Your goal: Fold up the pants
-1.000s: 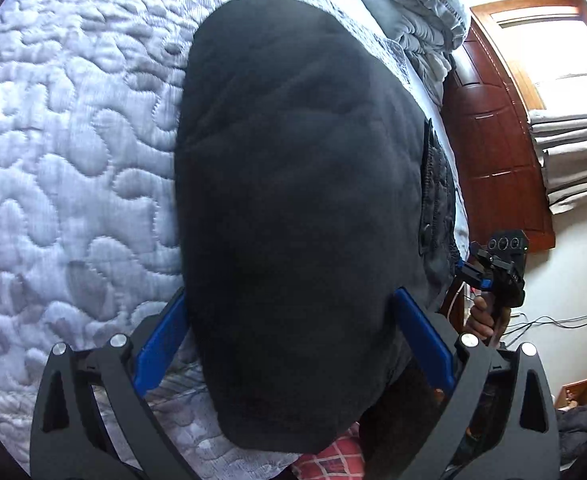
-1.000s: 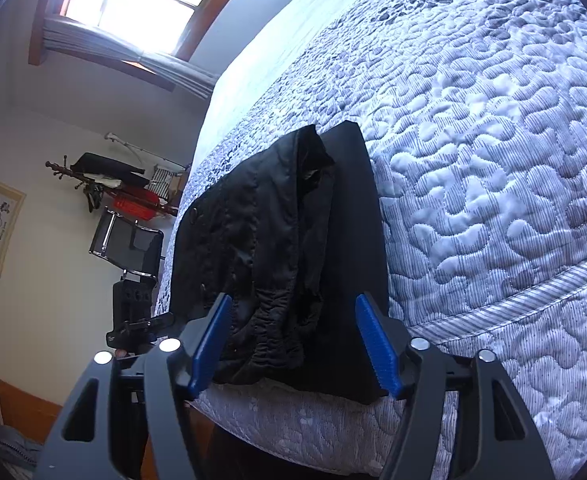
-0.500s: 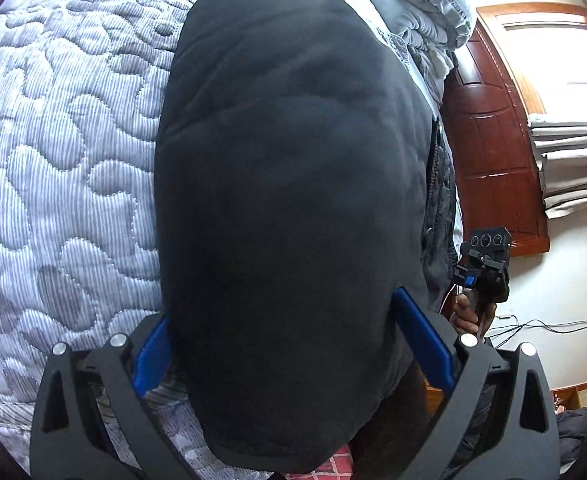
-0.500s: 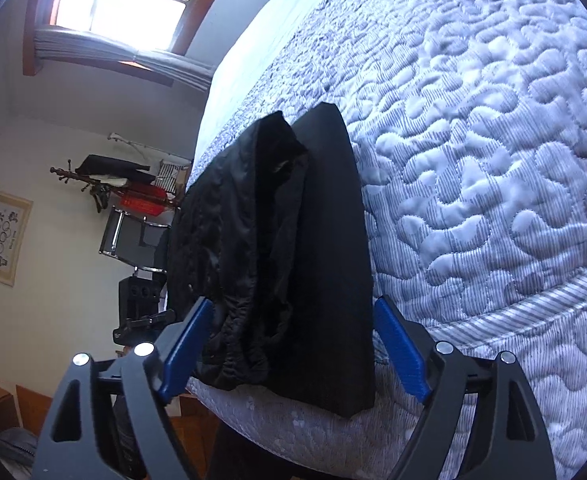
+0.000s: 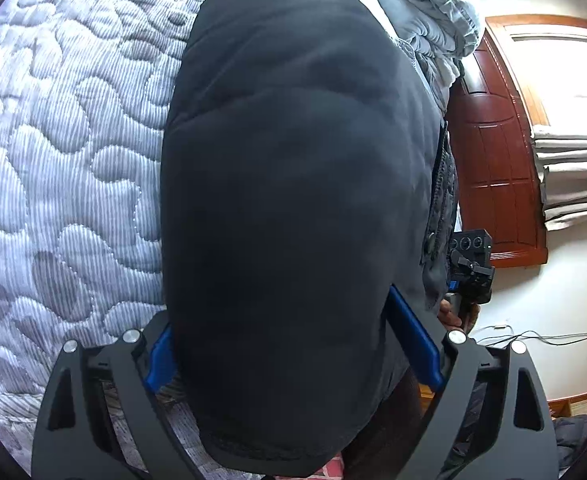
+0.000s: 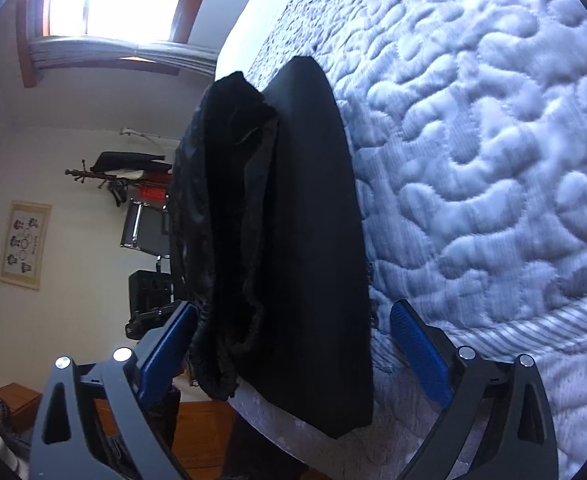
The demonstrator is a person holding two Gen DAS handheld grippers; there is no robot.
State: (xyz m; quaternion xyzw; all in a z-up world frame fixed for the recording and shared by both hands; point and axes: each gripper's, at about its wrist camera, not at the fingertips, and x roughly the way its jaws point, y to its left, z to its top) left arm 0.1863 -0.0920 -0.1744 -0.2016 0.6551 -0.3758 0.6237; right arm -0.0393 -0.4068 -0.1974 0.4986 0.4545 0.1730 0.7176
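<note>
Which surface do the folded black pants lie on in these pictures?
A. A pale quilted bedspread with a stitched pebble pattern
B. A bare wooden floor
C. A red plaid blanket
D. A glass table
A: in both wrist views the black pants rest on the pale quilted bedspread, whose stitched pebble pattern shows around them, with the open left gripper and right gripper straddling the cloth.

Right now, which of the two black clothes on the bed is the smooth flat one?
The folded black pants, lying flat against the quilted bedspread. The black garment beside them, nearer the bed's edge, is crumpled and shiny.
</note>
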